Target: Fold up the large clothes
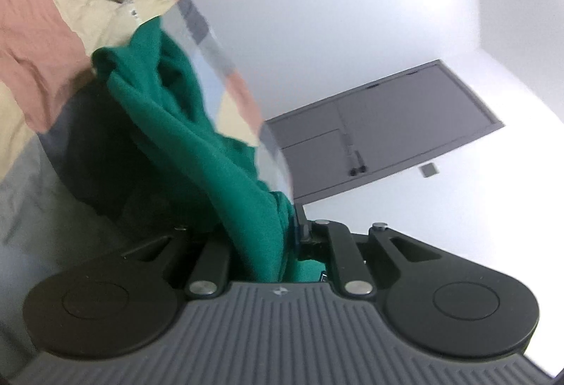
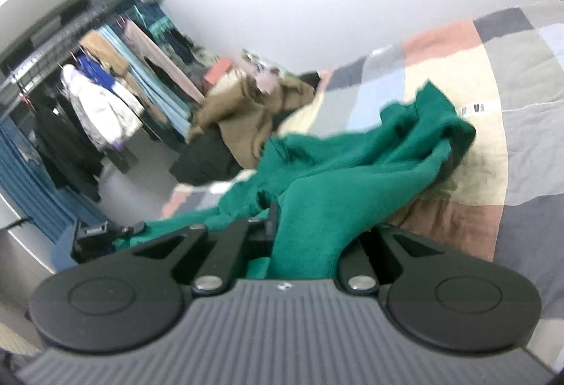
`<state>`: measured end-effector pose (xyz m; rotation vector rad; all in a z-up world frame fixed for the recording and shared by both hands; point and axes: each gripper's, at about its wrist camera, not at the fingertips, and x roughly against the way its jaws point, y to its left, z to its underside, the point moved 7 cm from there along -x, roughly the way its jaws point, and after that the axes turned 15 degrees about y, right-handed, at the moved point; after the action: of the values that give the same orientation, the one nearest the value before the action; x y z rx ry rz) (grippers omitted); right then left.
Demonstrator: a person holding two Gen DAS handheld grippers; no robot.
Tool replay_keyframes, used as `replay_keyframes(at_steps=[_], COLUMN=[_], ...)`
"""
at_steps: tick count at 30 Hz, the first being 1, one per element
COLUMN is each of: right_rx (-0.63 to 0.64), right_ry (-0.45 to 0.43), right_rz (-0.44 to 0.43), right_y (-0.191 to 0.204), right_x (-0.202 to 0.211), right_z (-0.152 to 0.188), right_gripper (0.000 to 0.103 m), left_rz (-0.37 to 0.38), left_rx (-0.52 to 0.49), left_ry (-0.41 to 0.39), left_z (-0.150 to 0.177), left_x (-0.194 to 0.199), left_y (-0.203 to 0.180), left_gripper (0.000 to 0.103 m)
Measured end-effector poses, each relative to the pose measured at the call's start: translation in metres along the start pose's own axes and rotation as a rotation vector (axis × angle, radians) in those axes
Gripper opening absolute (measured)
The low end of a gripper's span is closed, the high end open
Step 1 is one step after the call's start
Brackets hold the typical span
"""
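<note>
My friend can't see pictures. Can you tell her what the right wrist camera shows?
The right gripper is shut on a green garment, lifting it off a patchwork quilt. A brown garment lies further back, and clothes hang on a rack to the left.

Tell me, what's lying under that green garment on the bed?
Under the green garment shows a patchwork quilt in cream, pink and grey blocks. A dark shadow or cloth sits beneath its raised edge; which one, I cannot tell. The quilt directly below the garment is covered.
</note>
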<state>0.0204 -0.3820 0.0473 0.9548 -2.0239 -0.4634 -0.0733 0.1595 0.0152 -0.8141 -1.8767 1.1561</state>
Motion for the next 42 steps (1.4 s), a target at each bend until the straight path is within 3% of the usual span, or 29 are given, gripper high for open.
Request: replay_keyframes(at_steps=[4,9,17,27,34,42], right_rx=[-0.005,-0.066,-0.186,-0.279,-0.289,-0.364], right_ry=[-0.057,-0.041,-0.042,-0.104,-0.099,-0.075], right_rz=[0.005,0.028,0.074,0.172,0.243,0.205], right_y=[0.013,-0.007,-0.052,-0.111,-0.179,-0.243], right_x=[0.015,-0.005,-0.049,-0.133,-0.216,-0.262], right_z=[0.009,-0.006,-0.065,-0.167,-0.188,-0.18], right_gripper=[0.012,0.012,0.012,0.012,0.012,0.012], left_rz=[0.004,0.014,-0.065,-0.293,-0.391,-0.458], left_rx=[-0.049,0.003,0.062,-0.006,0.051,0.061], left_ry=[-0.075,-0.119,-0.181,-0.28,-0.251,-0.166], left_z=[0.015,-0.013,-0.106,-0.248,-0.305,-0.333], left_x=[0.019,0.012,-0.022,-0.097,-0.152,-0.192], left_y=[-0.009,0.012,0.043,0.074,0.165,0.23], left_gripper=[0.012,0.007,0.006,0.006,0.006,0.006])
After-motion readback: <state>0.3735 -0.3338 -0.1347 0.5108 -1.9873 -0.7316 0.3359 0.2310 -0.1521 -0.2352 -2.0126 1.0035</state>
